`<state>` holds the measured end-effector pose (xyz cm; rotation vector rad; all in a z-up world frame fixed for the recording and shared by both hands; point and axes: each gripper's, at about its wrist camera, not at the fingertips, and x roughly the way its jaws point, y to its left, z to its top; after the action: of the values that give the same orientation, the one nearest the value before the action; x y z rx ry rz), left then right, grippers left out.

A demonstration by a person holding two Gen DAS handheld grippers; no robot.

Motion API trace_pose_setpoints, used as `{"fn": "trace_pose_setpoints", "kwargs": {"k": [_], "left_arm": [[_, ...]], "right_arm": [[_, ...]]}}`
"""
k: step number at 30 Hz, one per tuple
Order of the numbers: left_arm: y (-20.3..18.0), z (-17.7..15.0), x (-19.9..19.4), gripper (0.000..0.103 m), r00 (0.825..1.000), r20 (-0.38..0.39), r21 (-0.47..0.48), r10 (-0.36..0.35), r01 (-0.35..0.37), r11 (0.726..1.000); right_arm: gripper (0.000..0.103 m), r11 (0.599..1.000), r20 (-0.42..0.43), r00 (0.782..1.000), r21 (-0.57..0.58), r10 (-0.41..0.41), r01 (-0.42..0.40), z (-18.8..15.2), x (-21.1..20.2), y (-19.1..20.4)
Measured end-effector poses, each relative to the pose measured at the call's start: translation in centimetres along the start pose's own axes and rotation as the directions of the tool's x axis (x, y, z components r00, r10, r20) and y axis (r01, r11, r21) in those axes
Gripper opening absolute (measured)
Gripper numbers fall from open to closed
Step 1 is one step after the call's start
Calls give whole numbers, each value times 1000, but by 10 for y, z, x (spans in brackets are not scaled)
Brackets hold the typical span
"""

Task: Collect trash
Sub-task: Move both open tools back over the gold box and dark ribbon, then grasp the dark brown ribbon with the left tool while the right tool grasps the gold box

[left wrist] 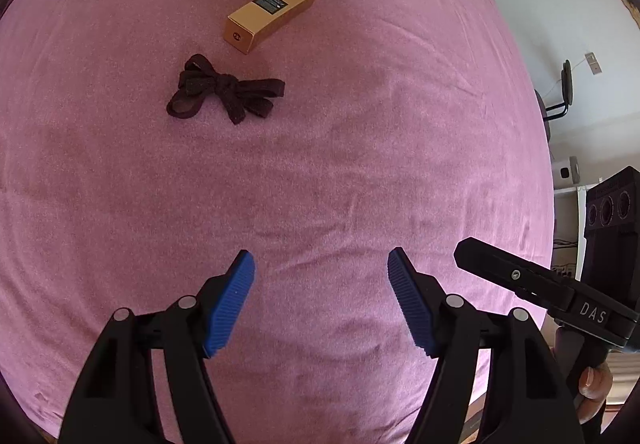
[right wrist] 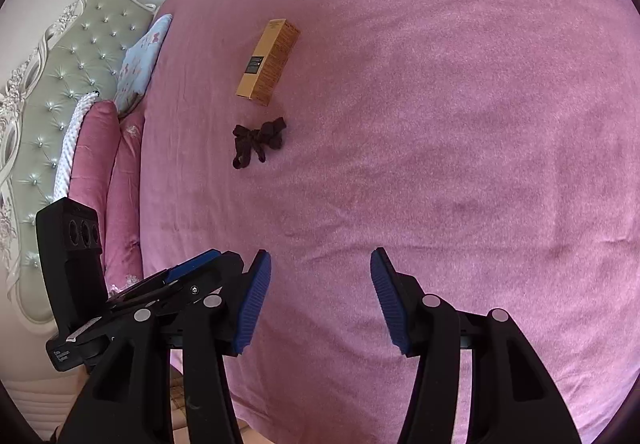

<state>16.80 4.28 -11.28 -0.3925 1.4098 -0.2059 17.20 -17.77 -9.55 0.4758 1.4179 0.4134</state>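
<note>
A gold box point(left wrist: 273, 14) and a dark ribbon point(left wrist: 225, 93) are noted mid-bed on the pink sheet point(left wrist: 360, 164), near each other but apart, the ribbon nearer the grippers. The box is closed; its contents cannot be told. No bin or bag is seen in either view, so the destination for the trash is unknown. The left gripper point(left wrist: 321, 302) and right gripper point(right wrist: 320, 300) are held released and empty above the near edge, well short of both items. Risks are judged as follows: the limp ribbon may be pinched together with the sheet, or only one loop caught; the smooth box may slip or be crushed if clamped askew.
</note>
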Motion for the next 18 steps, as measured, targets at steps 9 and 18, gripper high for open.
{"fn": "trace_pose_setpoints", "kwargs": {"k": [9, 18], "left_arm": [[47, 72, 46, 69, 999, 26, -174, 37, -32, 984], [71, 122, 83, 69, 999, 11, -250, 44, -40, 967]], "right_arm": [[52, 1000, -36, 999, 13, 24, -23, 57, 54, -2], [52, 999, -42, 998, 20, 38, -37, 99, 84, 4]]}}
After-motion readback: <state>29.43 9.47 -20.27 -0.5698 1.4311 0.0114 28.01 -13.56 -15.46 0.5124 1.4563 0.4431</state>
